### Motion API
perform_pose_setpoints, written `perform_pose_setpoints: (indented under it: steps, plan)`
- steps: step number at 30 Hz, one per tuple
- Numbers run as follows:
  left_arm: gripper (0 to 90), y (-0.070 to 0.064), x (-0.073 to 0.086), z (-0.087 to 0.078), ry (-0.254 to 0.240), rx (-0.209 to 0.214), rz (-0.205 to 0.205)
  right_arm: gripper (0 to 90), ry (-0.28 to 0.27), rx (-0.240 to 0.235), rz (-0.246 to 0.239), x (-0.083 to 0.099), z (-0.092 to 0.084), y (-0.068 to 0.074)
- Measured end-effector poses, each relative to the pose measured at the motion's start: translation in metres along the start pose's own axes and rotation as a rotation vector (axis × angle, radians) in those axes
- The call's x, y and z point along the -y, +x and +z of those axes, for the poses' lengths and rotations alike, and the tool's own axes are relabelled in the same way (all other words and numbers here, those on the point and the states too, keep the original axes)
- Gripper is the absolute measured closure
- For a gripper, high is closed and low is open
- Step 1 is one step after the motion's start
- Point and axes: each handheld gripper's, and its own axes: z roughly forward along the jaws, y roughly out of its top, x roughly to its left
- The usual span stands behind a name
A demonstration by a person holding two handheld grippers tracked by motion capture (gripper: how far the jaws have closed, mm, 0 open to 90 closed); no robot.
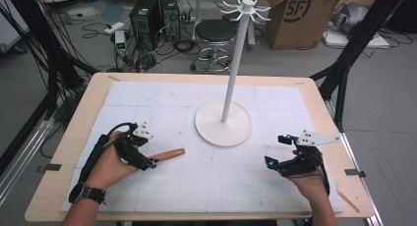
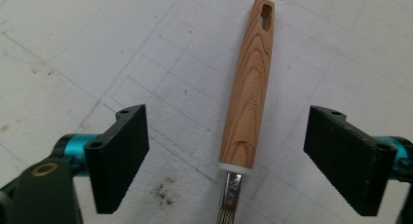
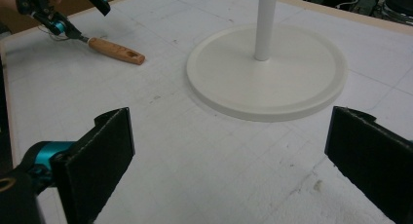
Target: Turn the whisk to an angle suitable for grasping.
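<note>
The pick-up step appears to be in hand: the left gripper (image 2: 229, 151) is set astride a wooden-handled tool (image 2: 249, 87) lying flat on the white mat (image 1: 162, 186), left of the white stand (image 1: 223, 123). Its jaws are spread, neither pad touching wood. The right gripper (image 3: 234, 160) is held open and empty nearby. Next, closing squarely on the handle is called for. No containers are seen.
</note>
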Motion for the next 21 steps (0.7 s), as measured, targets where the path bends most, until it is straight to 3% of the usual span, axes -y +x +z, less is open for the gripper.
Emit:
perform_pose_setpoints:
  steps: [10,21]
  plan:
    - [33.3,-0.004,-0.007,0.01,0.112,0.018,0.058,2.6,0.004,-0.002,0.003,0.001,0.002,-0.001]
    - [50.3,-0.006,-0.007,0.022,0.185,0.026,0.076,2.7,0.008,0.001,0.004,0.002,0.002,-0.001]
